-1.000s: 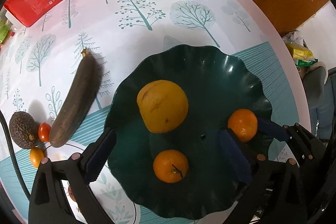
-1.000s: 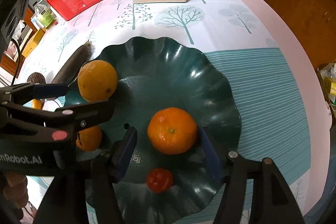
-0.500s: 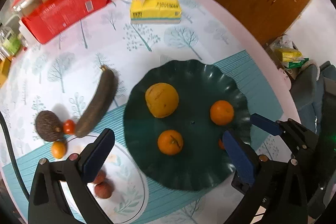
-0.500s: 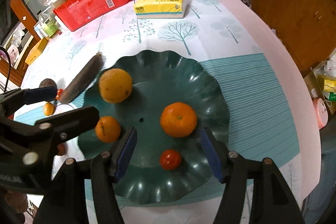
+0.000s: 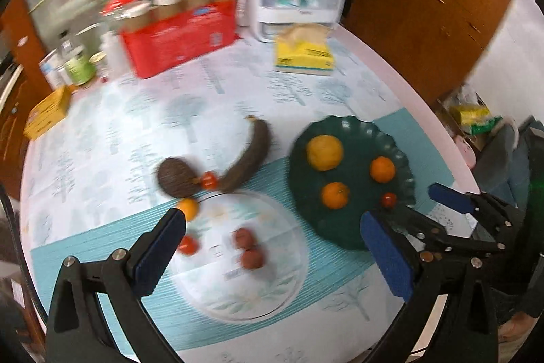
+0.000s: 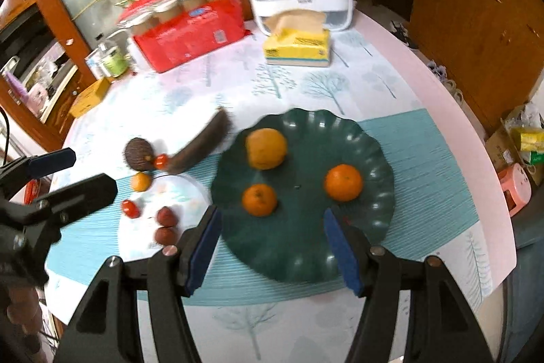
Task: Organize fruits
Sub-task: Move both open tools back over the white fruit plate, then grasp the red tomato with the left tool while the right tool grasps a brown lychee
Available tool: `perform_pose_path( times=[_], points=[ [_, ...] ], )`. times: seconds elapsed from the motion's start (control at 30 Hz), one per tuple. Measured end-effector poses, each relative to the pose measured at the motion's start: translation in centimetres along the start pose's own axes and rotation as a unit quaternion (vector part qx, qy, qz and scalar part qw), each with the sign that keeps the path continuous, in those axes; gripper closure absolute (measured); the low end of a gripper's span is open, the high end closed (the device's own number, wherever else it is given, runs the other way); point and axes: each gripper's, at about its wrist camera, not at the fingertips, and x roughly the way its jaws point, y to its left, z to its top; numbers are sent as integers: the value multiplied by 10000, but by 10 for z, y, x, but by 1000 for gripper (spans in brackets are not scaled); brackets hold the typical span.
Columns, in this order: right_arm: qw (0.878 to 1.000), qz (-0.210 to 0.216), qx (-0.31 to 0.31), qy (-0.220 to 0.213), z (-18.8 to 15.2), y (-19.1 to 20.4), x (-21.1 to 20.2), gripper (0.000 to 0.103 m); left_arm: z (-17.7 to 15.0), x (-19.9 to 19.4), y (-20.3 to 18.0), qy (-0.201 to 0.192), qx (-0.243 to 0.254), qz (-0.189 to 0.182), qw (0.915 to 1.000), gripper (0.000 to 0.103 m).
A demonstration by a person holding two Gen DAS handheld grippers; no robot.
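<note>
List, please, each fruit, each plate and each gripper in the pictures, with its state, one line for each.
green plate: holds four fruits
yellow citrus: on green plate
two mandarins: on green plate
clear plate: holds two lychees and a tomato
dark banana: on tablecloth
avocado: on tablecloth
left gripper: open, empty
right gripper: open, empty

bright indoor light, motion blur, fisheye-warped edges
</note>
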Motion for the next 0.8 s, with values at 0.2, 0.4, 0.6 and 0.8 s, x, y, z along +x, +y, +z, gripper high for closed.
perform_pose_path(
  times=[0.2, 0.4, 0.6, 0.8],
  points=[
    [9983, 128, -567, -41, -3, 55, -7, 40, -30, -21, 58, -117, -387, 441, 9982, 1],
    [9921, 127, -1245, -61, -1, 104, 1, 40, -60, -23, 102, -166, -754, 1046, 9915, 1],
    [9861, 357, -1619, 95, -3, 132, 31, 40, -79, 17, 135, 424, -1224, 868, 9878, 1],
    [9801, 491, -1854, 503, -9, 150, 78, 45, -84, 61, 141, 647, -1429, 413, 9868, 4]
  ],
)
